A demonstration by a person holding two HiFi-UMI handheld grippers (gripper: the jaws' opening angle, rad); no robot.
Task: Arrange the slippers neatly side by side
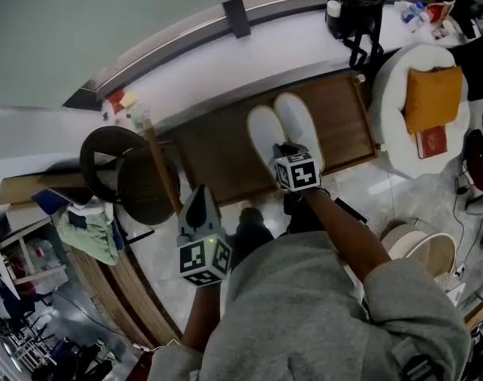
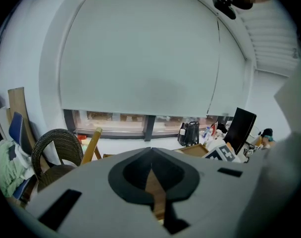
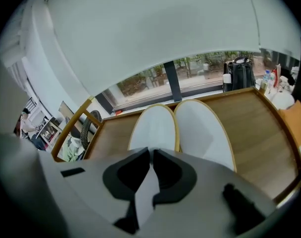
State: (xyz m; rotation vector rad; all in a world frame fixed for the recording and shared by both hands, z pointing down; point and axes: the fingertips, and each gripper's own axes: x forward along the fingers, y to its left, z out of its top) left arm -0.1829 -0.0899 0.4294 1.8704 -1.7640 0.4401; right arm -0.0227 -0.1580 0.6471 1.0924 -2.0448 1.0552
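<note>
Two white slippers with tan edging lie side by side, toes pointing away, on a brown wooden table [image 1: 218, 149]: the left slipper [image 1: 265, 133] and the right slipper [image 1: 299, 124] touch along their inner edges. My right gripper [image 1: 286, 149] hovers over their heel ends with its jaws shut and nothing between them. In the right gripper view the left slipper [image 3: 155, 125] and the right slipper [image 3: 202, 128] fill the space beyond the gripper [image 3: 151, 153]. My left gripper [image 1: 200, 193] is off the table's near edge, shut and holding nothing; in its own view the gripper [image 2: 151, 151] points toward the window.
A dark wicker chair [image 1: 118, 165] stands left of the table. A white round armchair with an orange cushion [image 1: 432, 94] is on the right. A black bag [image 1: 354, 10] sits on the window ledge behind. The person's dark shoes [image 1: 249, 227] are by the table's near edge.
</note>
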